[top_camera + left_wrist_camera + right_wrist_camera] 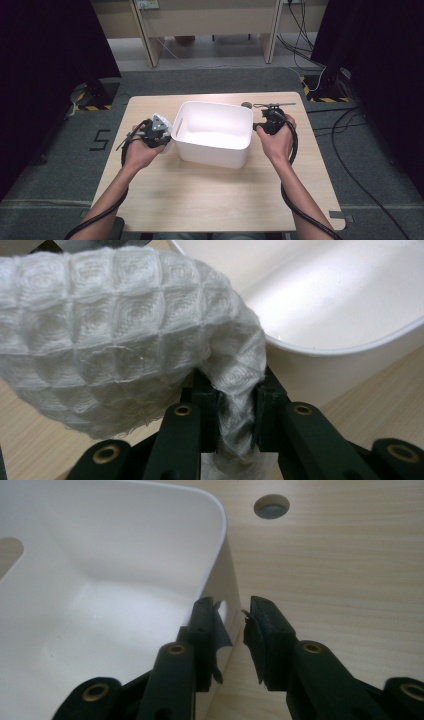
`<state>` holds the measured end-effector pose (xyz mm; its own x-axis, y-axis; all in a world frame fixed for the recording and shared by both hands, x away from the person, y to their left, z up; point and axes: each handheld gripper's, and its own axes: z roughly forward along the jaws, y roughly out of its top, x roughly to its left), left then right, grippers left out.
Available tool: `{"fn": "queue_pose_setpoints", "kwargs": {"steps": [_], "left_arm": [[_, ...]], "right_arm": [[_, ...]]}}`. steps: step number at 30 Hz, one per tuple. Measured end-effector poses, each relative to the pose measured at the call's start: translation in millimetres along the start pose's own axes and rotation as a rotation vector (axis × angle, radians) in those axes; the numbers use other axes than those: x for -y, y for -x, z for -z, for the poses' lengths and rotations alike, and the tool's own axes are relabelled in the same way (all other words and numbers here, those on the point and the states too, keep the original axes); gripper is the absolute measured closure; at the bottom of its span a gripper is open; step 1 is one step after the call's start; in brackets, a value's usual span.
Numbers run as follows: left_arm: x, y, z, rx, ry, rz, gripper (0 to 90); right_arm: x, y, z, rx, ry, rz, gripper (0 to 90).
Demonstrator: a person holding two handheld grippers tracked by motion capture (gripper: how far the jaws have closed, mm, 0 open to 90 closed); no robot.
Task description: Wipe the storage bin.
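Note:
A white waffle-weave cloth (115, 330) bunches over my left gripper (235, 385), which is shut on a twisted fold of it. In the high view this gripper (166, 139) sits just off the left end of a white plastic bin (215, 155) in the middle of the table. The bin's rim (340, 347) curves past right behind the cloth. My right gripper (232, 612) straddles the bin's right wall (220, 575), one jaw inside and one outside, with a gap at the outer pad, so it is open. From above, that gripper (259, 127) is at the bin's right end.
The light wooden table (210, 200) has bare room in front of the bin and a round cable hole (271, 506) behind its far right corner. Cables trail from both grippers along the forearms. Grey floor and desk legs lie beyond the table.

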<state>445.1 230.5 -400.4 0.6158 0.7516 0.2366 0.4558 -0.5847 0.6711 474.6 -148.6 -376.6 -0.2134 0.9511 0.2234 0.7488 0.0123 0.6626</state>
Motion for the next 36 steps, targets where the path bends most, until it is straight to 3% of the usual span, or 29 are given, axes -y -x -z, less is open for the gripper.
{"fn": "queue_pose_setpoints", "kwargs": {"steps": [4, 10, 14, 18, 21, 25, 30, 36], "left_arm": [[0.2, 3.9, 3.5, 0.0, 0.0, 0.002, 76.1], [0.5, 11.6, 10.1, 0.005, 0.011, -0.012, 76.1], [0.1, 13.4, 10.6, 0.003, 0.011, -0.019, 76.0], [-0.1, 14.5, 10.9, 0.014, 0.012, -0.022, 76.0], [0.5, 16.5, 11.6, 0.023, 0.017, -0.023, 76.0], [0.8, 20.9, 12.9, 0.027, 0.018, -0.029, 76.0], [2.7, 28.4, 18.8, 0.042, 0.022, -0.043, 75.9], [7.7, 42.1, 29.1, 0.049, 0.027, -0.043, 76.0]], "right_arm": [[-0.7, -4.9, 14.5, -0.023, 0.035, 0.0, 71.4], [10.6, -13.6, 19.0, -0.061, 0.01, 0.008, 71.7], [16.1, -19.2, 18.3, -0.023, -0.017, 0.044, 74.8], [15.5, -16.1, 14.1, -0.031, -0.038, 0.028, 77.9], [12.1, -17.4, 10.4, 0.004, -0.031, 0.056, 79.4], [2.8, -14.0, 2.3, 0.014, -0.022, 0.067, 81.3], [-2.5, -10.6, -5.1, 0.002, 0.0, 0.065, 73.0], [10.3, -12.1, 3.7, 0.001, 0.01, 0.066, 70.4]]}}
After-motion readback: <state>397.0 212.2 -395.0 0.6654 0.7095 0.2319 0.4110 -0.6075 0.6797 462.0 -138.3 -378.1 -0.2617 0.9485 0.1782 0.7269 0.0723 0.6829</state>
